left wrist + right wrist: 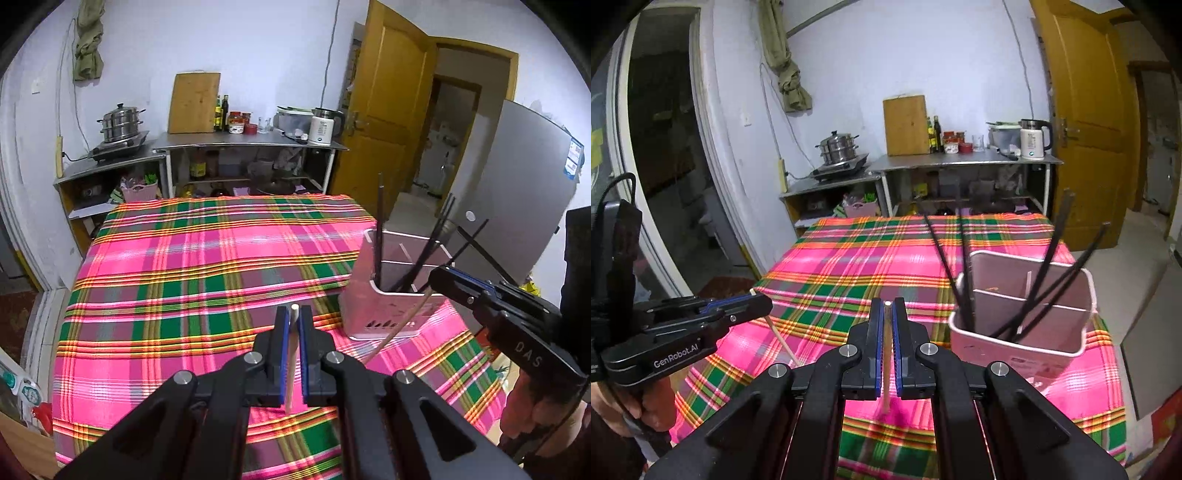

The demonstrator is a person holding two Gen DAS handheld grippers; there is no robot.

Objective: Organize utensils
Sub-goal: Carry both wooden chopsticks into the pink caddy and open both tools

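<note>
A pink divided utensil holder (pixel 384 295) (pixel 1034 328) stands on the plaid tablecloth (pixel 207 266) (pixel 849 266) at the right. Several black chopsticks (pixel 379 229) (pixel 964 266) stand in it, leaning outward. My left gripper (pixel 294 314) is shut on a pale wooden chopstick (pixel 291 365), held over the cloth to the left of the holder. It also shows in the right wrist view (pixel 753 297). My right gripper (pixel 888 310) is shut on another pale chopstick (pixel 887 369), held near the holder's front left. It also shows in the left wrist view (pixel 443 275), with its chopstick (pixel 402 325) hanging in front of the holder.
Steel shelving (pixel 251 142) with a kettle (pixel 325 125), jars and a cutting board (pixel 194 101) lines the back wall. A steamer pot (pixel 120 123) sits on a stove at left. A wooden door (pixel 384 110) and a fridge (pixel 517 192) stand at the right.
</note>
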